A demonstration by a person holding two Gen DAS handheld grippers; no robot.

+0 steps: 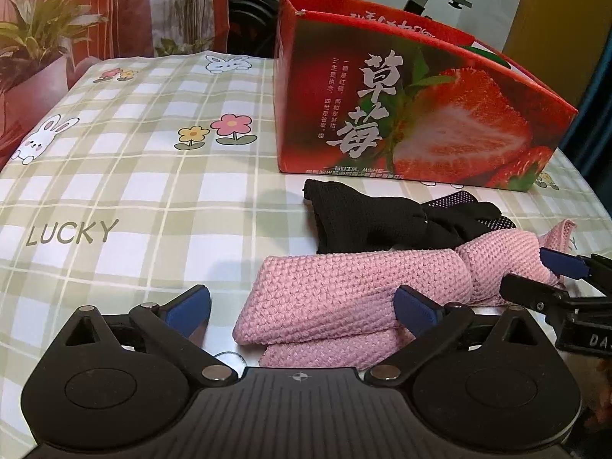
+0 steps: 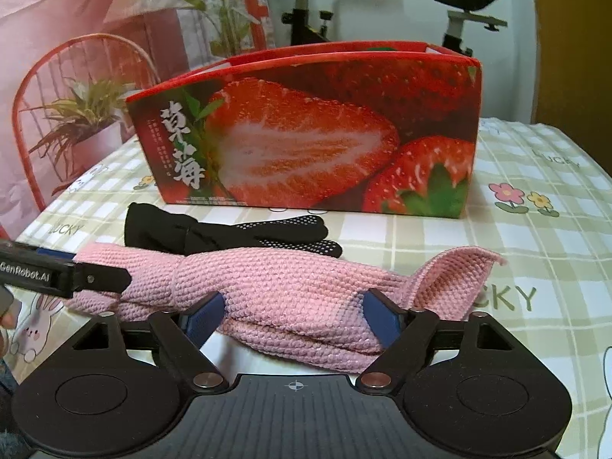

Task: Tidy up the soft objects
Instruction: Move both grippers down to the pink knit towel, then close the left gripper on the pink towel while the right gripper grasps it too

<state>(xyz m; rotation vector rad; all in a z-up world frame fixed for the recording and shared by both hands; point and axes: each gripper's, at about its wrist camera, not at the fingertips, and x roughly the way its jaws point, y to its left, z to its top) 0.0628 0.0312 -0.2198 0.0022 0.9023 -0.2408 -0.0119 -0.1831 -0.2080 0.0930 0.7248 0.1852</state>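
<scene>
- A pink knitted cloth (image 2: 290, 298), rolled and folded into a long bundle, is seen lying on the table (image 1: 134, 199), directly ahead of both hand-held grippers.
- The right hand-held gripper (image 2: 292, 315) is set around the middle of the bundle; its blue pads (image 2: 378, 317) are placed on either side of the cloth, with a moderate gap between the jaws. Whether the cloth is actually squeezed cannot be told.
- The left hand-held gripper (image 1: 302, 306) is spread wide at the other end of the cloth (image 1: 359, 290); its right pad (image 1: 415, 308) is laid against the pink knit, while its left pad is held apart over bare table.
- In the left wrist view, the right hand-held gripper's fingers (image 1: 535, 290) are seen at the far right end of the bundle.
- A loose corner of the cloth (image 2: 459, 271) is turned upward to the right of the right hand-held gripper.
- A black glove with dotted palm (image 2: 237, 235) is found just beyond the pink cloth, touching it.
- A red strawberry-printed box (image 2: 306, 137), open at the top, is stood further ahead, behind the glove.
- The table is covered by a checked cloth printed with rabbits, flowers and "LUCKY".
</scene>
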